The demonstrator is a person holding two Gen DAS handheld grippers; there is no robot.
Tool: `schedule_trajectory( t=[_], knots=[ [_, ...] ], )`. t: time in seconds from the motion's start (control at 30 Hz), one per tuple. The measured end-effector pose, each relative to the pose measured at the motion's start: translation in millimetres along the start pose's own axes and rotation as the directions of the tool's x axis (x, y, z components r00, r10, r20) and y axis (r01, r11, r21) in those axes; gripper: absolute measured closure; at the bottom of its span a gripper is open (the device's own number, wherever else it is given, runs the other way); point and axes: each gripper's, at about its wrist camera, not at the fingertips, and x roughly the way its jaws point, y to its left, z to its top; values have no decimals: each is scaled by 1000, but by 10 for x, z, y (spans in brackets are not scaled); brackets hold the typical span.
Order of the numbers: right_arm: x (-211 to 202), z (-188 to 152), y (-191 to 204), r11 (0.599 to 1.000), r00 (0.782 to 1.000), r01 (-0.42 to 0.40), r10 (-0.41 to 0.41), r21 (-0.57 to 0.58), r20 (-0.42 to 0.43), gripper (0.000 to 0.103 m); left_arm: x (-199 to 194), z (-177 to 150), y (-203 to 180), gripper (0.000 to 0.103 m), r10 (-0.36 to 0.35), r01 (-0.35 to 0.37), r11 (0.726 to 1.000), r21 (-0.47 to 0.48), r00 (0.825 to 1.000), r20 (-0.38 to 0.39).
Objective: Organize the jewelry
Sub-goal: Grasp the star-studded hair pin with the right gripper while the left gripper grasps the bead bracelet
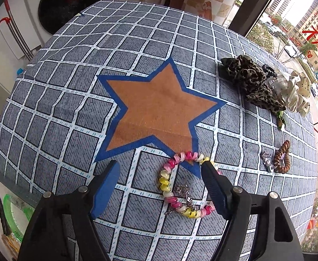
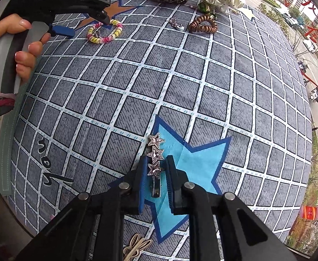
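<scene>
A pink, yellow and white spiral hair tie (image 1: 165, 182) lies on the checked tablecloth (image 1: 61, 108), at the lower tip of an orange star print (image 1: 159, 108). A small silver chain piece (image 1: 185, 192) rests inside the tie. My left gripper (image 1: 161, 163) hangs open over the tie, its right finger above the tie's far side. In the right wrist view a hand holds that left gripper (image 2: 84, 26) over the same tie (image 2: 105, 31). My right gripper (image 2: 156, 158) is shut on a hair clip with three rhinestone stars (image 2: 156, 143), at the edge of a light blue star print (image 2: 198, 163).
At the table's right side lie a leopard scrunchie (image 1: 252, 82), a white dotted scrunchie (image 1: 296, 91), a black coil tie (image 1: 270, 69), a brown coil tie (image 1: 283, 157) and a small silver piece (image 1: 267, 162). Beige hair ties (image 2: 135, 248) lie near the front edge. A window runs along the right.
</scene>
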Motion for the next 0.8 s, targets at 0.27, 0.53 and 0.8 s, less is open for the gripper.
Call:
schedule_trajectory(
  t=[0.27, 0.53, 0.8],
  knots=[
    [-44, -26, -236, 998, 999, -40, 40, 55, 4, 85, 7, 1, -198, 50, 51, -52, 992, 111, 999, 10],
    [-199, -64, -549, 993, 998, -57, 55, 102, 21, 85, -50, -104, -402, 87, 49, -51, 978, 201, 999, 18],
    [-384, -161, -690, 987, 997, -70, 65, 142, 43, 85, -380, -220, -311, 87, -20, 11, 990, 140, 998, 65]
  ],
)
